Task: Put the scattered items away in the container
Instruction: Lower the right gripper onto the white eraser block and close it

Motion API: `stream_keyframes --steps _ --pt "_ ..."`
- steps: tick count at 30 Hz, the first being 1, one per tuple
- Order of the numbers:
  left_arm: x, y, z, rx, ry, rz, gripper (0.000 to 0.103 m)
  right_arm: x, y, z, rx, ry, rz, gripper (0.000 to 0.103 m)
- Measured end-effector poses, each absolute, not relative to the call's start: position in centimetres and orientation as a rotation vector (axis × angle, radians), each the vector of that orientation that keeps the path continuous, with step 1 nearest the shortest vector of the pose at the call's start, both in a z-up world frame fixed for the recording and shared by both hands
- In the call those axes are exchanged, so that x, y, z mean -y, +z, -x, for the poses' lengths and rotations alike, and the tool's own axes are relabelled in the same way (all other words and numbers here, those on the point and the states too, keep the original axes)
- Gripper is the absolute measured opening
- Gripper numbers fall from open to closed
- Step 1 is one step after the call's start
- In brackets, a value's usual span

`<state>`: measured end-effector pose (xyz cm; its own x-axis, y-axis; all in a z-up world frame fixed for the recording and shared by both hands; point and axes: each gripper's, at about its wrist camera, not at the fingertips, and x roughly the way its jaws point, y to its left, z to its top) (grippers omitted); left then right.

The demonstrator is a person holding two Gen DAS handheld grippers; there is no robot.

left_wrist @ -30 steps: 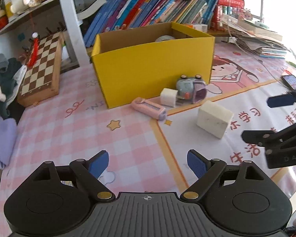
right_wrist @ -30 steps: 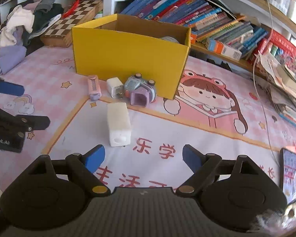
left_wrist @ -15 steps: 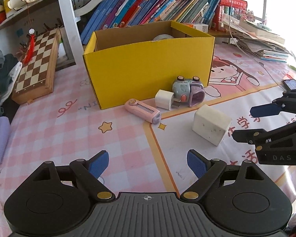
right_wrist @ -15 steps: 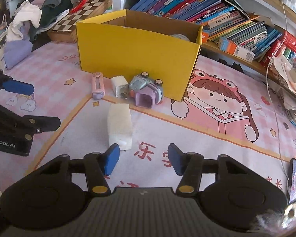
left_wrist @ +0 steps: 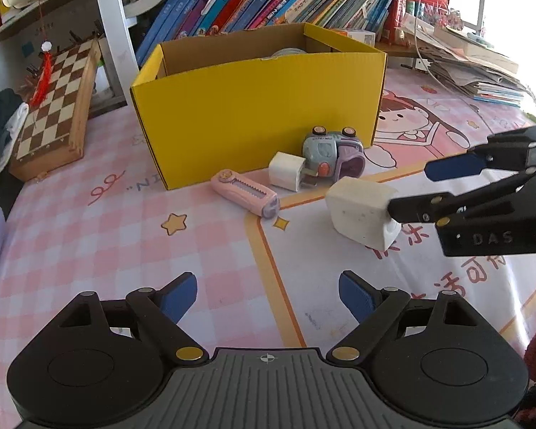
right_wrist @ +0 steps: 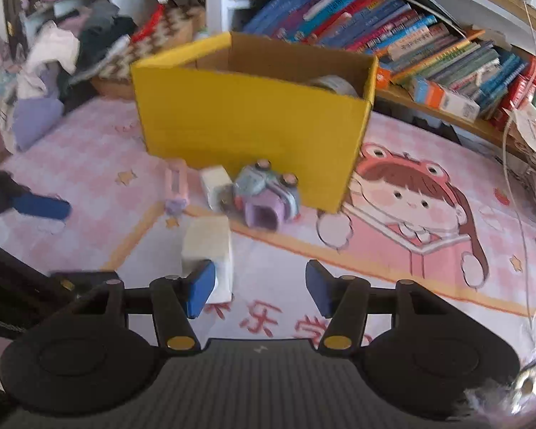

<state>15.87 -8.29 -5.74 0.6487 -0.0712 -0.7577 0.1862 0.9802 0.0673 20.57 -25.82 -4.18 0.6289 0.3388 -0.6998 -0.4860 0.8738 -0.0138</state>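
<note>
A yellow cardboard box [left_wrist: 257, 114] stands open on the pink mat; it also shows in the right wrist view [right_wrist: 246, 125]. In front of it lie a pink case [left_wrist: 244, 193], a small white cube [left_wrist: 286, 176], a grey-purple toy car [left_wrist: 334, 157] and a white block [left_wrist: 361, 211]. My left gripper [left_wrist: 268, 295] is open and empty, short of these items. My right gripper [right_wrist: 257, 287] is open; its left finger [right_wrist: 198, 287] sits against the white block [right_wrist: 209, 245], which lies mostly left of the gap.
A chessboard [left_wrist: 53, 103] leans at the left beside piled clothes [right_wrist: 50, 71]. A bookshelf [left_wrist: 268, 0] runs behind the box, with stacked papers [left_wrist: 475, 71] at the right. A tape roll [right_wrist: 334, 85] lies inside the box.
Both grippers have moved forward toward the items. My right gripper narrowed, then opened again, and now reaches the white block. The right view is blurred by motion.
</note>
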Motion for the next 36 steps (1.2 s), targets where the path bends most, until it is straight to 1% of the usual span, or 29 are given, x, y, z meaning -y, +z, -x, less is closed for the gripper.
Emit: stream_keyframes --steps 4,12,17,21,25,27,29,31,36 --pt "8.0 -5.9 -16.3 -0.862 -0.114 -0.136 0.089 25.5 -3.3 -20.5 -0.721 0.542 0.194 0.055" --pt "7.9 -6.4 -16.7 -0.892 -0.097 -0.16 0.089 23.5 -4.4 -20.8 -0.766 0.654 0.243 0.056" --pt "7.7 -6.5 -17.0 -0.903 -0.086 -0.162 0.089 23.1 -4.7 -21.6 -0.79 0.691 0.202 0.062" --pt "7.2 -6.7 -17.1 -0.915 -0.068 -0.163 0.089 22.9 -5.3 -22.5 -0.832 0.722 0.158 0.063" --pt "6.9 -6.9 -17.1 -0.928 -0.066 -0.163 0.089 22.5 -5.9 -23.1 -0.869 0.74 0.136 0.06" --pt "6.9 -6.9 -17.1 -0.927 -0.07 -0.164 0.089 22.3 -6.1 -23.2 -0.876 0.745 0.138 0.057" --pt "7.0 -6.8 -17.3 -0.922 -0.076 -0.165 0.089 22.2 -6.0 -23.1 -0.866 0.748 0.147 0.05" --pt "7.1 -6.7 -17.5 -0.916 -0.081 -0.16 0.089 22.3 -5.8 -22.8 -0.843 0.737 0.162 0.048" --pt "6.9 -6.7 -18.5 -0.907 -0.079 -0.132 0.089 23.5 -5.2 -22.6 -0.798 0.661 0.165 0.047"
